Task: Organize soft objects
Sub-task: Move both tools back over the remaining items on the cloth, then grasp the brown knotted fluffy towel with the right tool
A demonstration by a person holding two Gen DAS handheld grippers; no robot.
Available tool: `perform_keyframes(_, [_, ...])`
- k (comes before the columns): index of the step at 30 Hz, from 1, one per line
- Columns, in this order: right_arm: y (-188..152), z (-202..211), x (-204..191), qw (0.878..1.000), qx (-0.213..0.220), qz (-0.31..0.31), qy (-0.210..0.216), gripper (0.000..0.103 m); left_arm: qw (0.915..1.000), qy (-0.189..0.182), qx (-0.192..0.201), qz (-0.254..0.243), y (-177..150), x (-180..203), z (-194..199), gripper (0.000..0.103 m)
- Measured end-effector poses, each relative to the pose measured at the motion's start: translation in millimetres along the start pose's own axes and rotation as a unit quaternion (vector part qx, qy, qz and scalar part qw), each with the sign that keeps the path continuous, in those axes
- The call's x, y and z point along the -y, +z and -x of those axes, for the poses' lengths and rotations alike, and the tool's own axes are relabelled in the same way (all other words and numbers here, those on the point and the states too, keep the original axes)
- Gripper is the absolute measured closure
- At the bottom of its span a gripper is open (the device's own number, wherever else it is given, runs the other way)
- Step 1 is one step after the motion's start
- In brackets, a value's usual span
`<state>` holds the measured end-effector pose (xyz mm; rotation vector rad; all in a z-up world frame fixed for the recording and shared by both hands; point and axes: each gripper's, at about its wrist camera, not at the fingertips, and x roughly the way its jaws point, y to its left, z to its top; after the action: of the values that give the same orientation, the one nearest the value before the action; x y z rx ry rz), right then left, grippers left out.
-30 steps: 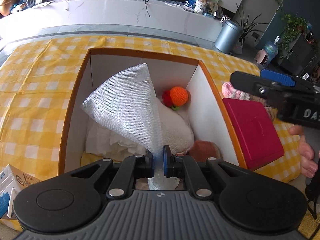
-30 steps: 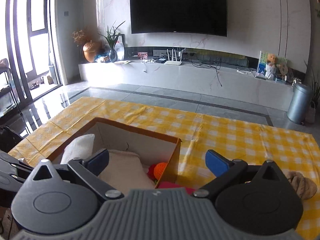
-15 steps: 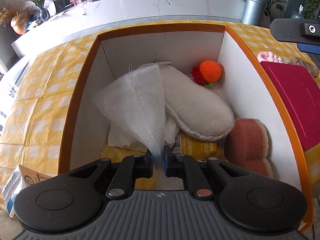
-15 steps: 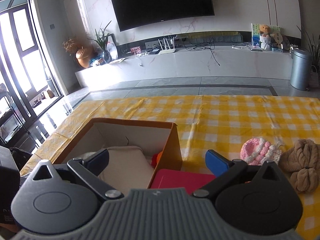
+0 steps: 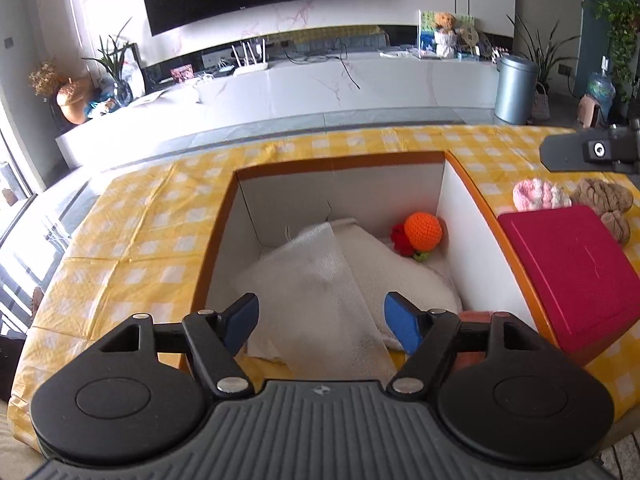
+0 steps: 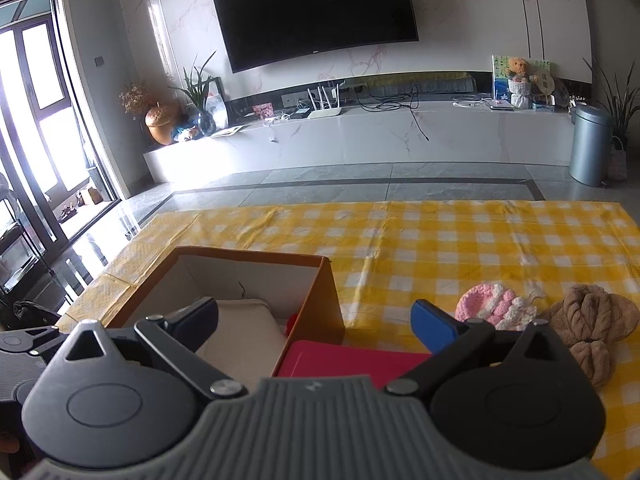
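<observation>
The mesh cloth [image 5: 320, 296] lies in the box [image 5: 340, 162], draped over a white pad [image 5: 404, 280] with its near end running out under the left claw [image 5: 320, 322]. That claw's jaws have just been opening and now stand wide, one pad on each side of the cloth, neither pressing on it, so the cloth looks released. An orange ball [image 5: 423, 231] sits in the far right corner of the box, beside something red.

The step in hand seems to be the release and the withdrawal. To do it well, lift the left claw straight up and back with the jaws kept wide, so no pad snags the loose weave and drags the cloth out over the near wall.

Outside the box, a red lid [image 6: 348, 360] lies against its right wall on the checked surface [image 6: 440, 240]. Past it sit a pink knit [image 6: 494, 306] and a brown plush [image 6: 596, 320], likely next to go in. The right claw [image 6: 316, 320] hangs wide and empty over the box edge and lid, near the pink knit.
</observation>
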<state>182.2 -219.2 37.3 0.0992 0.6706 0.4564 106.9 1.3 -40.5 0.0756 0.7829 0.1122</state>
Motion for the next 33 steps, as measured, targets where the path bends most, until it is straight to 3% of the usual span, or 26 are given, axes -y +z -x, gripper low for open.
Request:
perform_keyframes(4, [5, 15, 15, 1.000, 0.014, -0.007, -0.020, 0.003, 0.9995, -0.004, 0.019, 0.023, 12, -7, 15, 0.018])
perform_keyframes(8, [11, 35, 37, 0.997, 0.039, -0.017, -0.068, 0.003, 0.9988, -0.016, 0.033, 0.033, 21, -9, 28, 0.018])
perform_keyframes(12, [10, 49, 67, 0.991, 0.055, -0.037, -0.116, 0.002, 0.9960, -0.022, 0.071, 0.049, 36, -3, 48, 0.019])
perform_keyframes(18, [-2, 47, 120, 0.974, 0.032, -0.077, -0.213, 0.002, 0.9942, -0.046, 0.088, 0.041, 58, 24, 60, 0.019])
perform_keyframes(23, [-17, 45, 163, 0.967, 0.022, -0.147, -0.209, 0.002, 0.9943, -0.076, 0.075, -0.006, 69, 73, 54, 0.019])
perform_keyframes(29, [-33, 43, 196, 0.955, 0.015, -0.177, -0.239, 0.002, 0.9911, -0.111, 0.051, -0.053, 70, 136, 40, 0.019])
perform_keyframes(33, [-45, 29, 223, 0.952, 0.005, -0.192, -0.238, 0.002, 0.9893, -0.117, 0.041, -0.077, 72, 172, 28, 0.020])
